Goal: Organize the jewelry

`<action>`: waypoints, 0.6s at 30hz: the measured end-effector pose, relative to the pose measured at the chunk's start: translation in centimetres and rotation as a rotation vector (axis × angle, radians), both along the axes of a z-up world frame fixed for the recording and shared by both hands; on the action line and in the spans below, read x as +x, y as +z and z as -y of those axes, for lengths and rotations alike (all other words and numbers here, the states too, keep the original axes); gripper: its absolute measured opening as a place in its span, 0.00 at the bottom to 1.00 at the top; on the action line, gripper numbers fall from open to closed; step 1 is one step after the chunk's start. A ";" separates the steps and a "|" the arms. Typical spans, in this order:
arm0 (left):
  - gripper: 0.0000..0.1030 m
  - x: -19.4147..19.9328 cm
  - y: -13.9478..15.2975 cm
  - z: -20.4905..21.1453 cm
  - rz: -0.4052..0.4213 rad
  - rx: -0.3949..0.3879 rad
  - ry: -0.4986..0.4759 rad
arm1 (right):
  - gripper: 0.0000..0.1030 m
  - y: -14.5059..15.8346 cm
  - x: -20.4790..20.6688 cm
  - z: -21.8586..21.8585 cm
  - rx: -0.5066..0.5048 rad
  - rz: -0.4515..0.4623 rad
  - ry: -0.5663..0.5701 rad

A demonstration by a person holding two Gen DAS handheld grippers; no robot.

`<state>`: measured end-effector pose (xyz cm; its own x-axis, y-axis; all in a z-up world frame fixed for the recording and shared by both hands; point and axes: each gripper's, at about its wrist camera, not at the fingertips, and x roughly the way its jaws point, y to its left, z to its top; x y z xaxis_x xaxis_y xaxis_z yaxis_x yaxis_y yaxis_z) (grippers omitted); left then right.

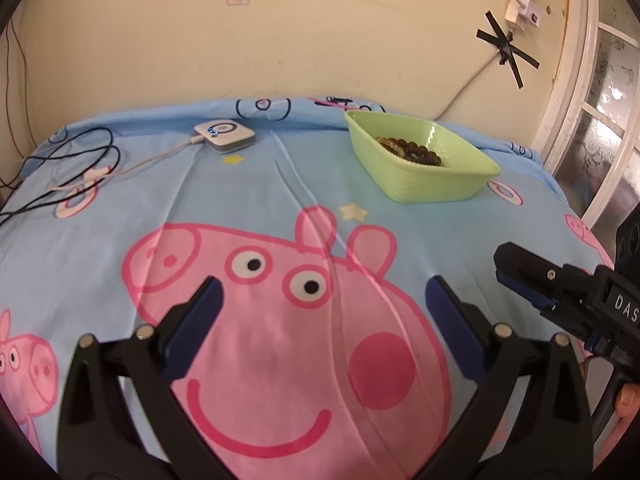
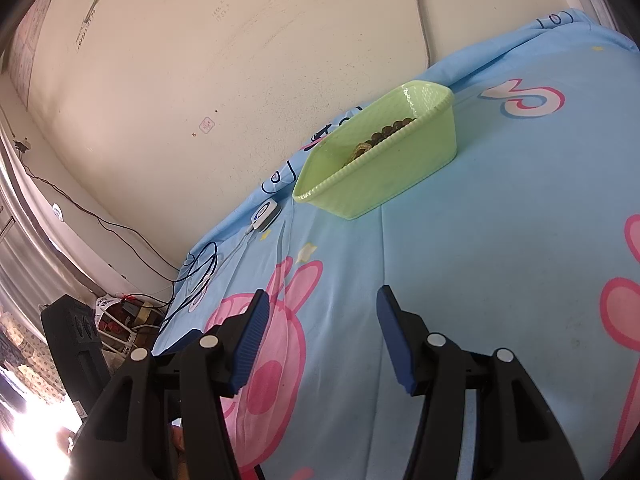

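Closest in, both tools hang above the sheet (image 1: 248, 184), nothing between the pads of either. Left tool (image 1: 322, 294): jaws spread wide, released, over the big pink pig print (image 1: 280, 340). Right tool (image 2: 322, 306): jaws apart, released, over bare blue sheet just beside the pig's ears. In the left wrist view the right tool shows from the side at the right edge, level with the left tool's pads, not touching the sheet as far as I can tell. A bit of a hand (image 1: 626, 404) shows under it at the edge.

The surface is a bed or bench under a light blue cartoon sheet; I cannot tell which.

Further out: green tray (image 1: 404, 184) sits flat on the sheet, far right in the left view, dead ahead in the right view. Well apart from both tools. Inside it lies the jewelry: dark bead bracelet (image 1: 424, 152) plus a lighter, yellowish beaded piece (image 1: 390, 144), touching each other, near the tray's far wall. No jewelry seen on the sheet outside the tray.

Left of the tray, near the back edge: small white square device (image 1: 225, 137) with a blue ring light, white cable running off it leftward. Black cable loops (image 1: 80, 152) lie on the sheet at far left.

Behind: cream wall (image 1: 320, 40), black tape crosses (image 1: 506, 50) holding a cord and white adapter up right, window frame (image 1: 576, 80) at far right.
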<state>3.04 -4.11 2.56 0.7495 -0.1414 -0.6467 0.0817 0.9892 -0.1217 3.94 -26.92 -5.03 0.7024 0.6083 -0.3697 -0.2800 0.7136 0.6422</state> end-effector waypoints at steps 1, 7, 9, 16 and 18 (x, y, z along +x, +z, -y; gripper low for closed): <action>0.94 0.1 0.0 0.0 -0.004 0.004 -0.004 | 0.33 0.0 0.0 0.0 0.000 0.000 0.000; 0.94 0.3 -0.2 0.0 -0.031 0.009 -0.008 | 0.33 0.0 0.0 0.0 0.001 -0.001 0.002; 0.94 0.4 -0.3 0.0 -0.041 0.011 -0.014 | 0.33 0.0 0.0 0.0 0.000 -0.001 0.002; 0.94 0.3 -0.3 0.7 -0.049 0.041 -0.039 | 0.33 -0.2 -0.1 0.0 0.004 -0.005 0.006; 0.94 0.3 -0.3 0.8 -0.052 0.045 -0.049 | 0.33 -0.2 -0.2 0.0 0.004 -0.005 0.006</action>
